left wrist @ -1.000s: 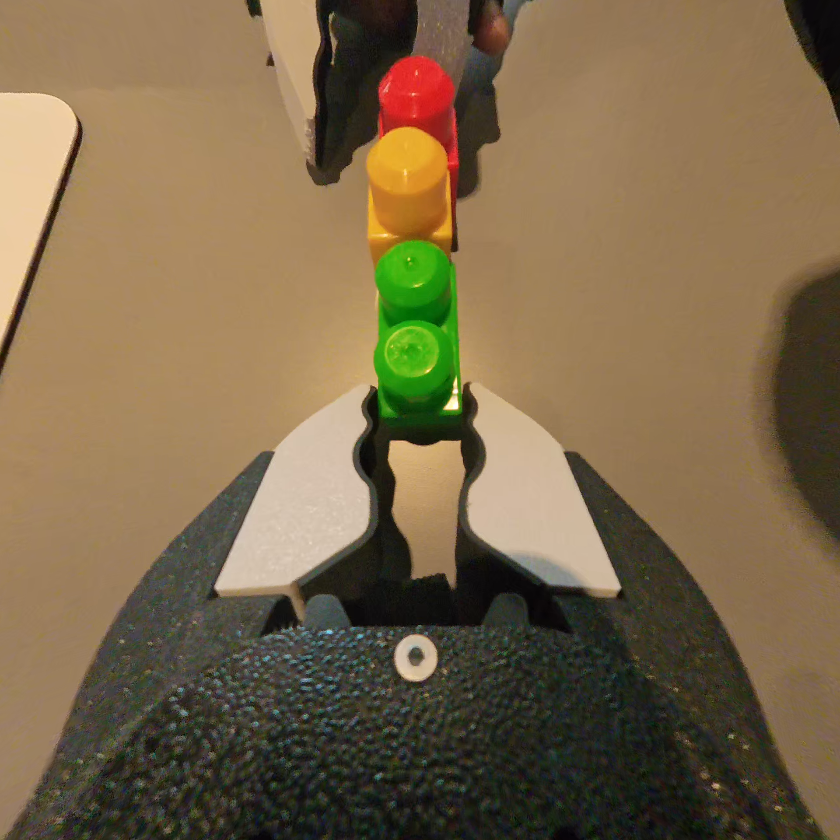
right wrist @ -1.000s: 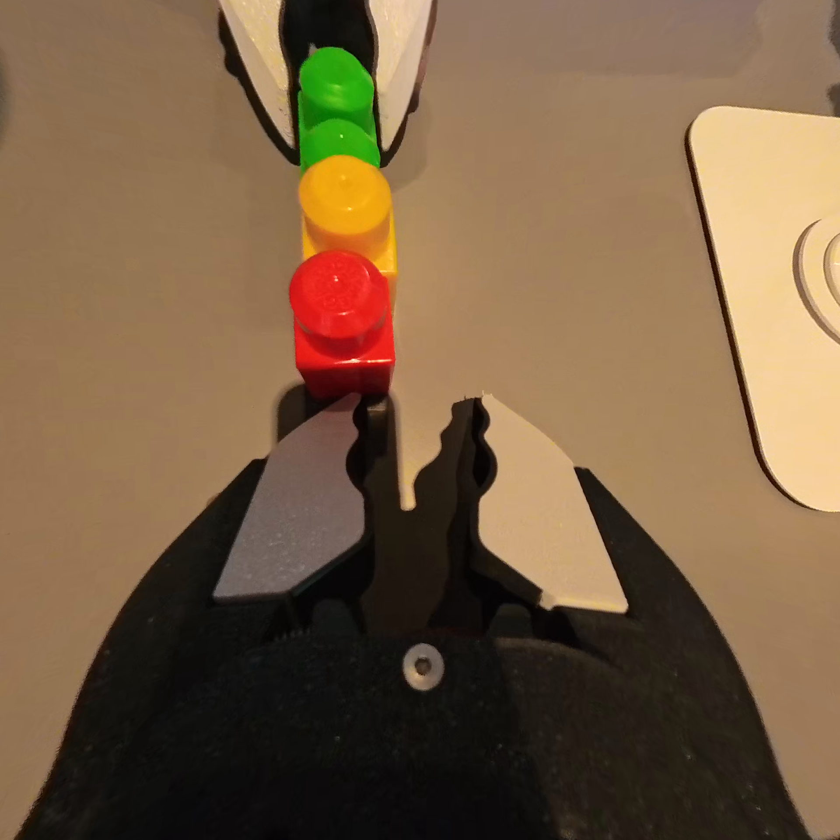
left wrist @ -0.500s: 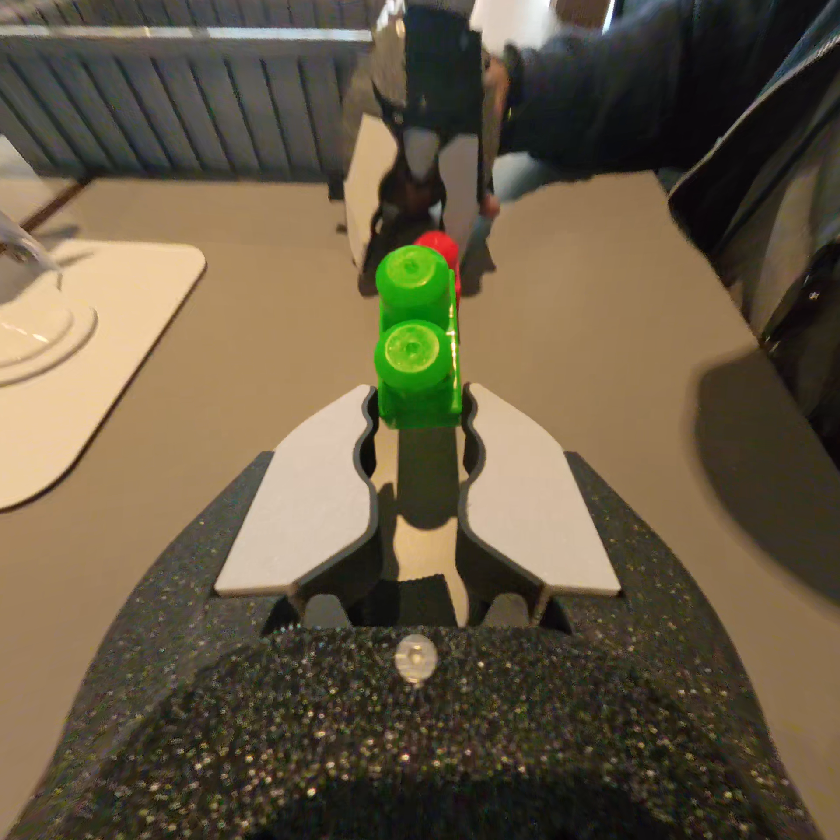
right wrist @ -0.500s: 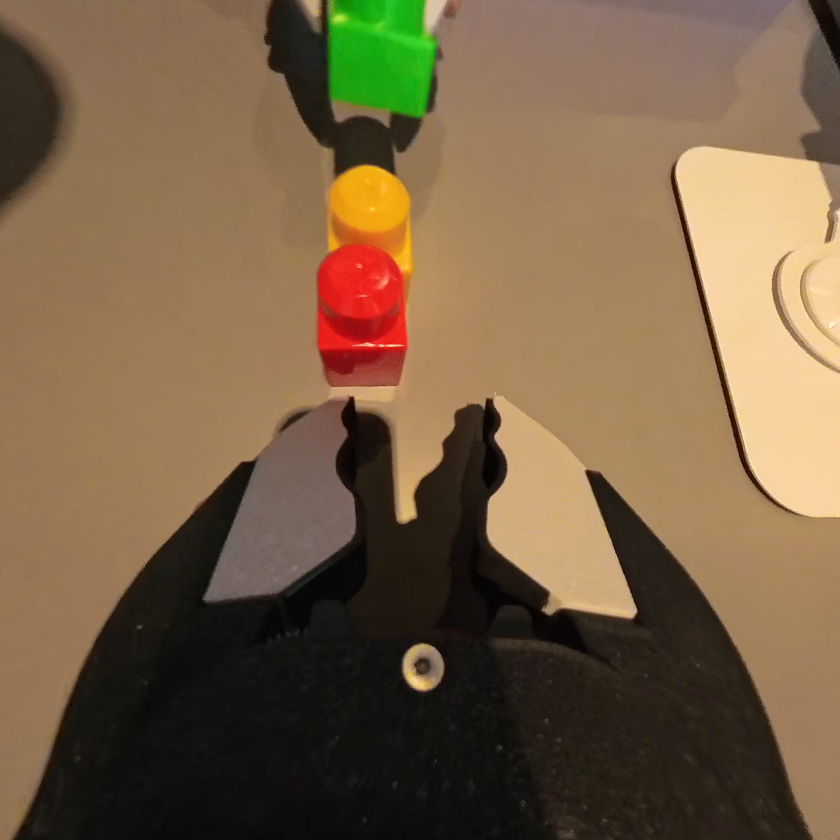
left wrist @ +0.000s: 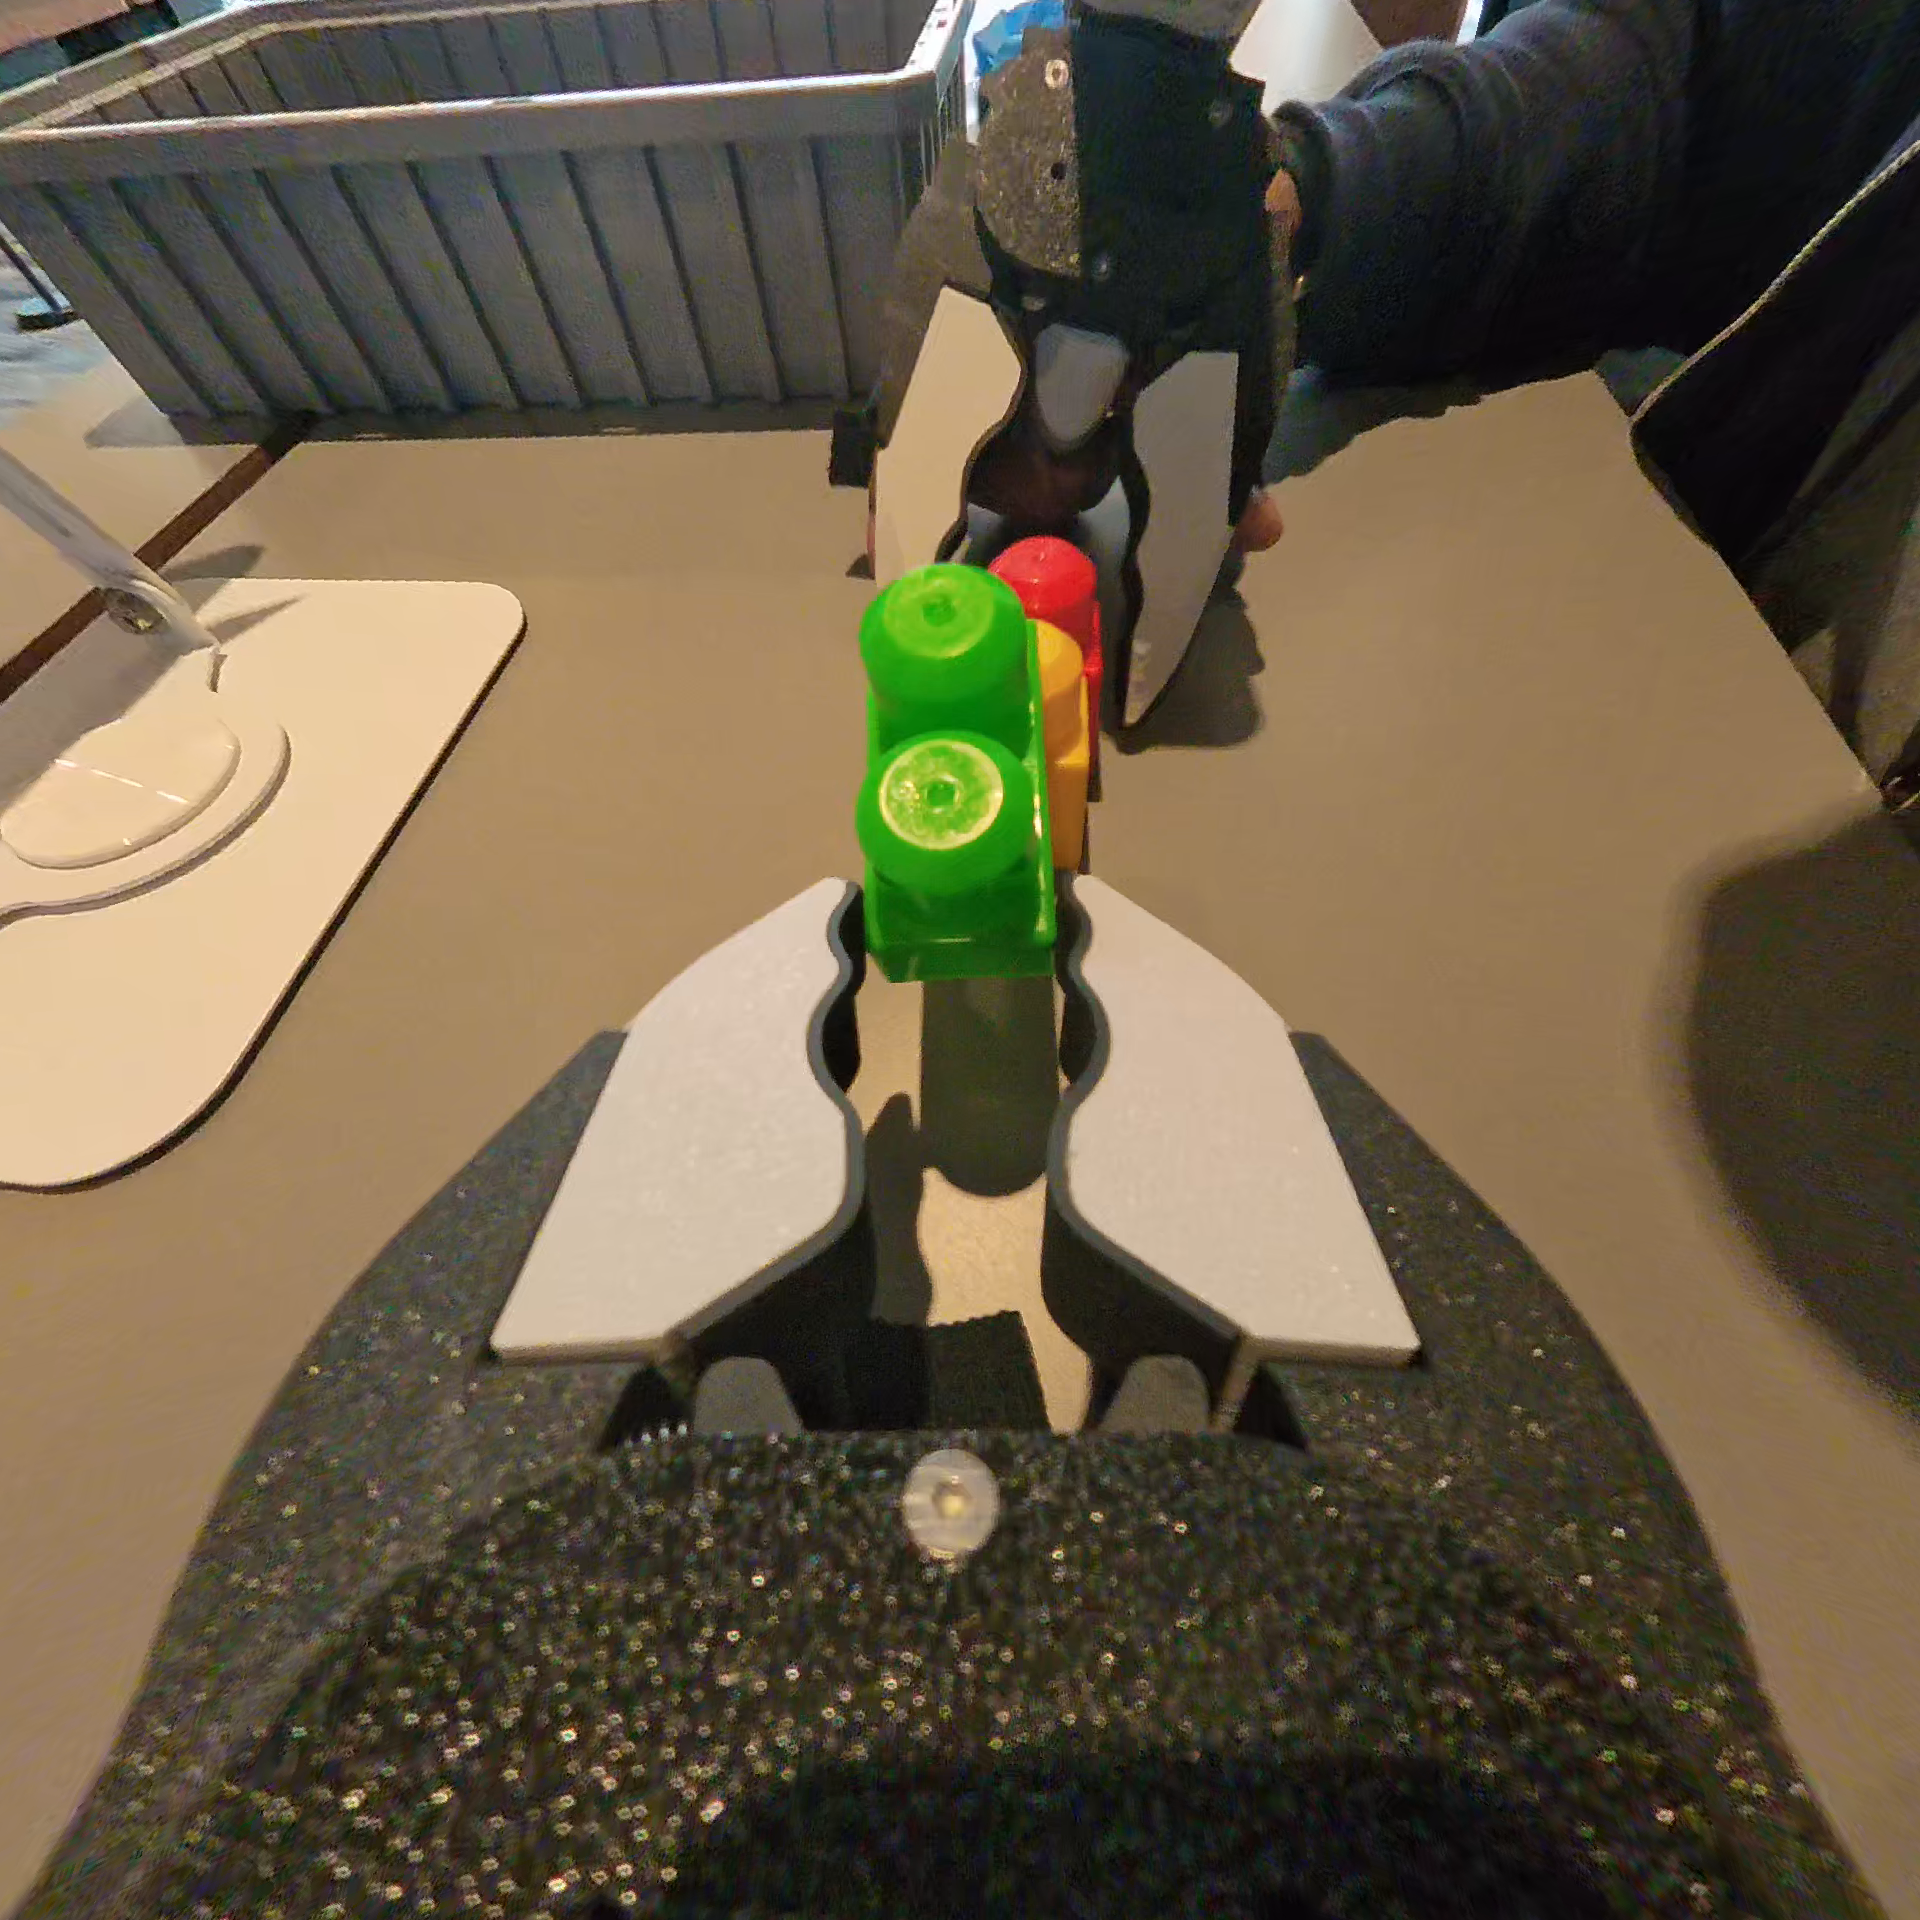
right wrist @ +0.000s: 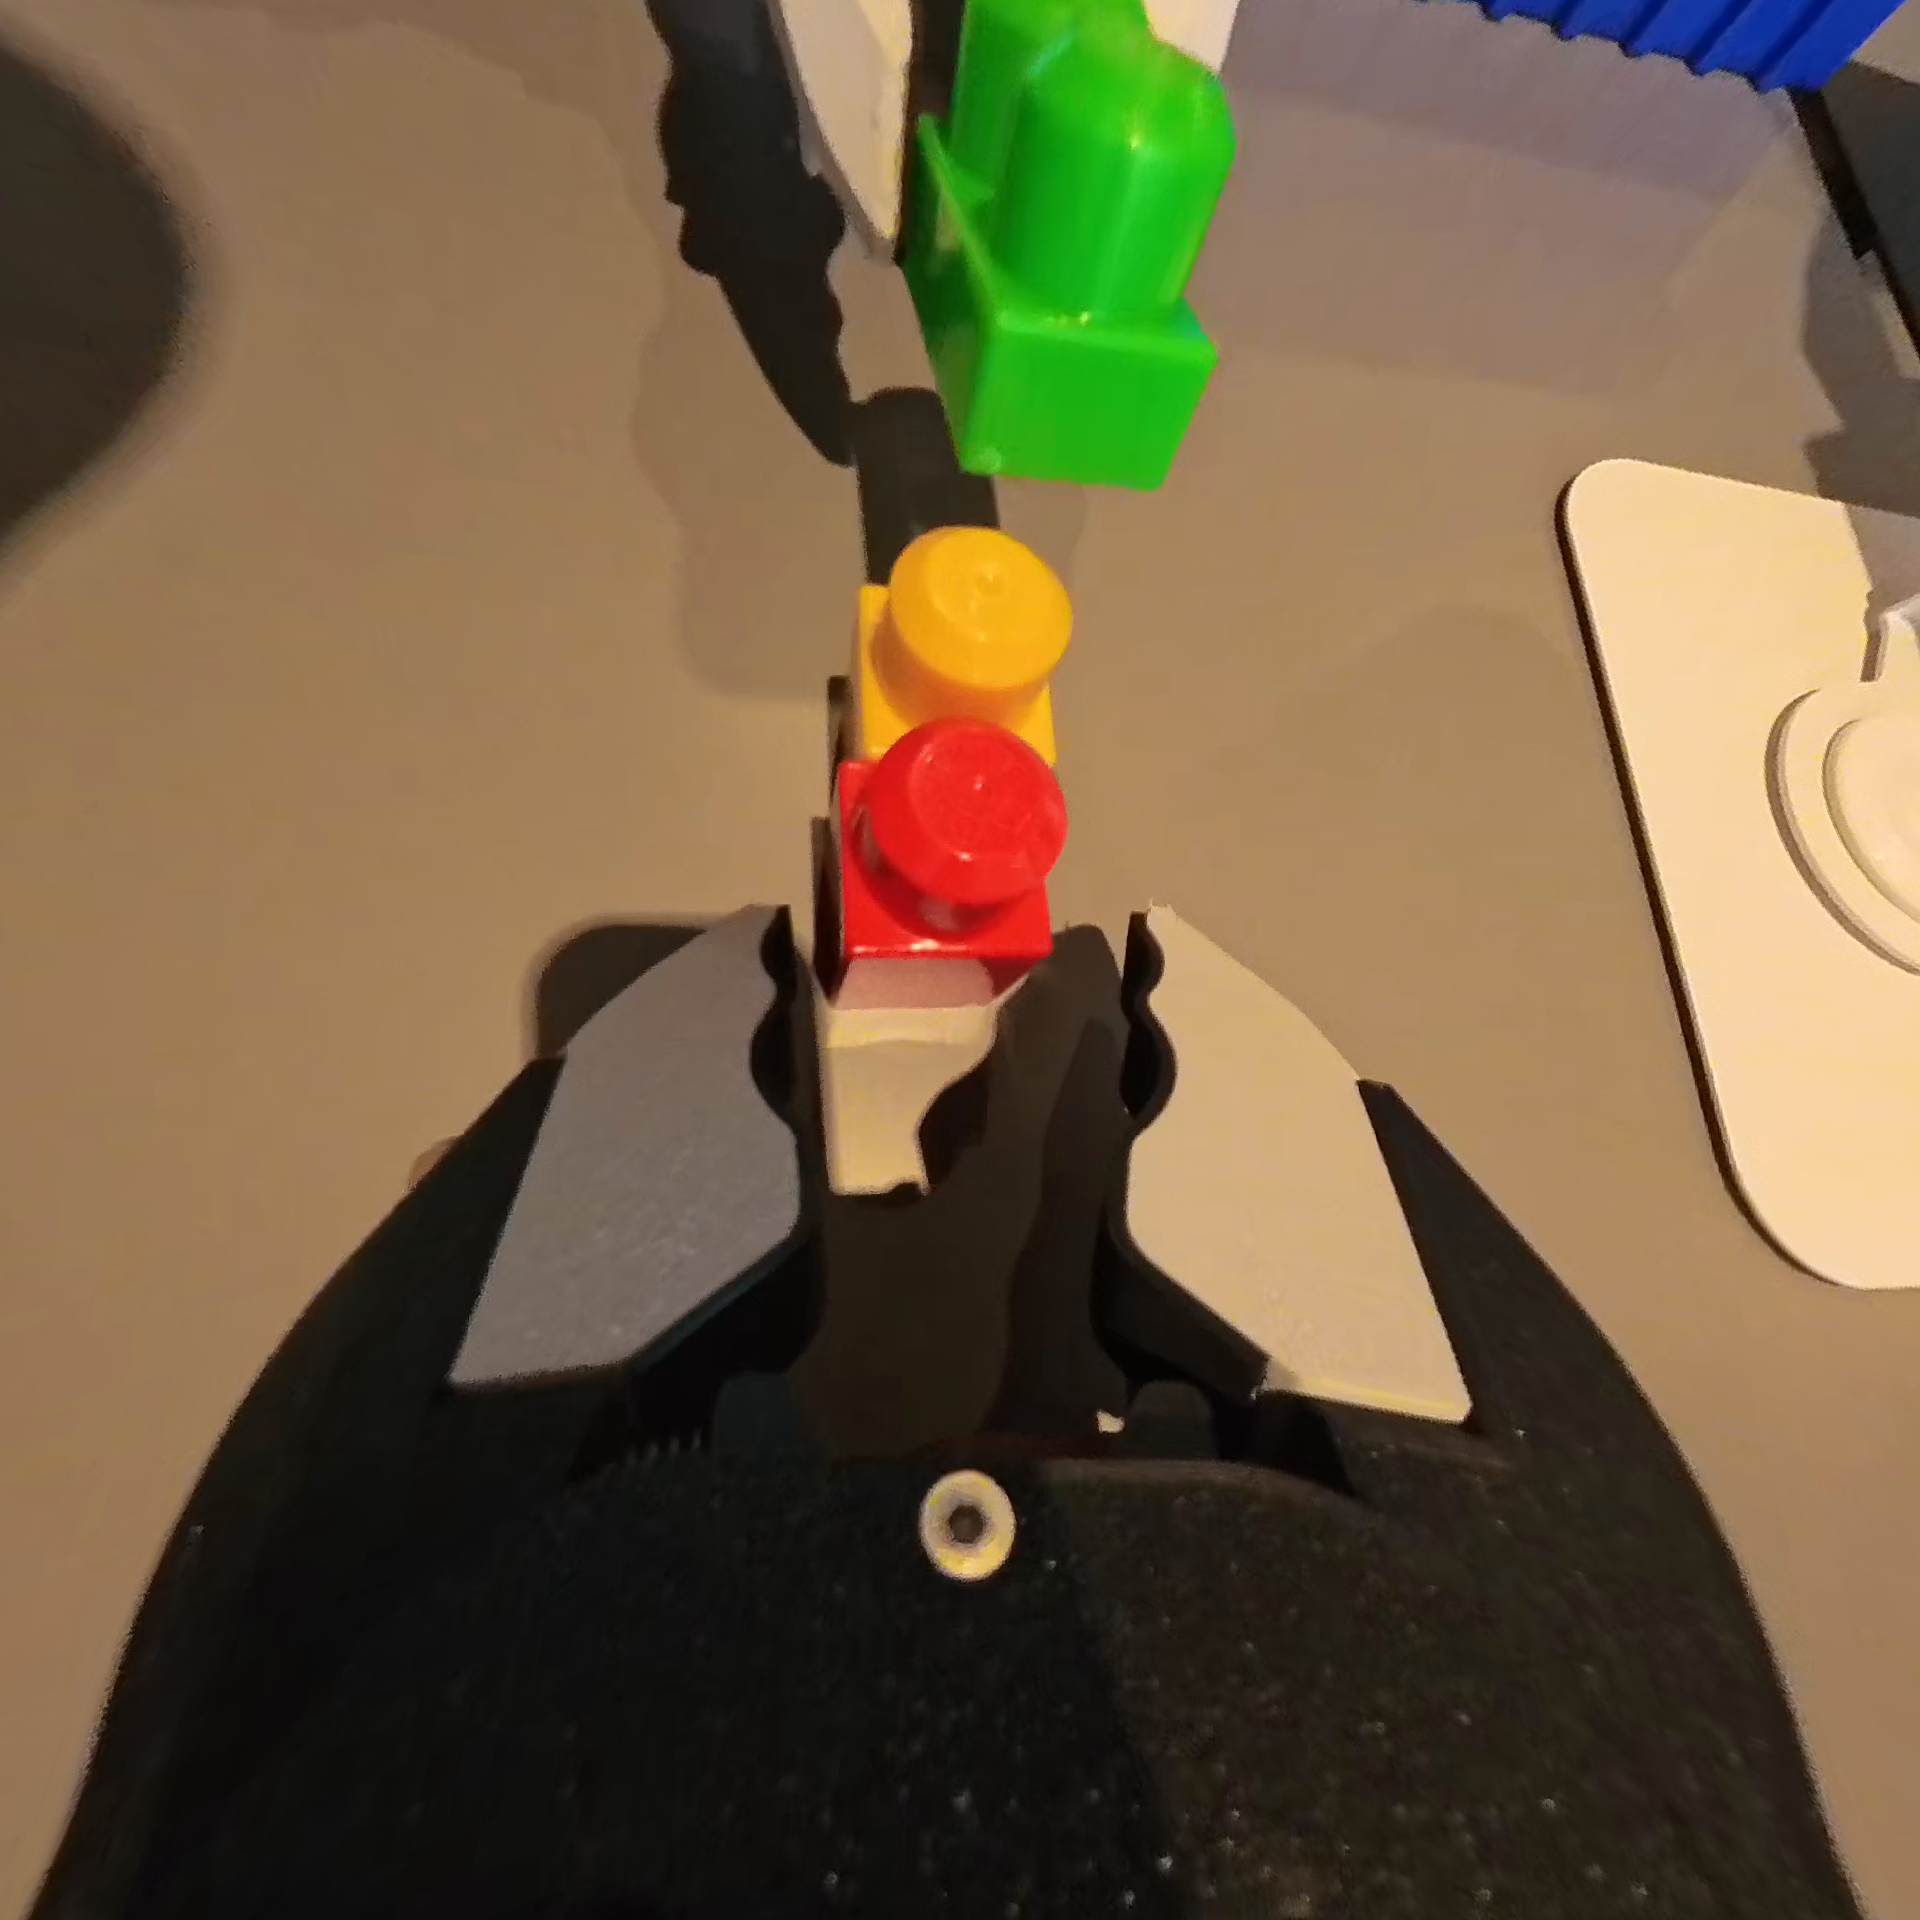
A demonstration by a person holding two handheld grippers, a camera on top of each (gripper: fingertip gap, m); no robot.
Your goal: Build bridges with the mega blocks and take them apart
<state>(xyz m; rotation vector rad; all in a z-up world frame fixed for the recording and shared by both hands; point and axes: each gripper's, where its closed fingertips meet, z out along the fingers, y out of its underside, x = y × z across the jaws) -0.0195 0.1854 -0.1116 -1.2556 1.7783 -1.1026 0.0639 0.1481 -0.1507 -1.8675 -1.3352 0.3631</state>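
Our left gripper (left wrist: 961, 935) is clamped on the near end of the green block (left wrist: 951, 790), which a second ago sat in line with the yellow and red blocks on the bench (left wrist: 1455, 831) and now hangs clear above it, at the centre of the left wrist view and the top centre of the right. So we judge the bridge is coming apart: its span is off. The yellow block (right wrist: 961, 644) and red block (right wrist: 951, 842) stand touching at the middle of the right wrist view. Our right gripper (right wrist: 961, 935) has its fingers spread, empty, the red block just at its tips. The red one looks like our next pick.
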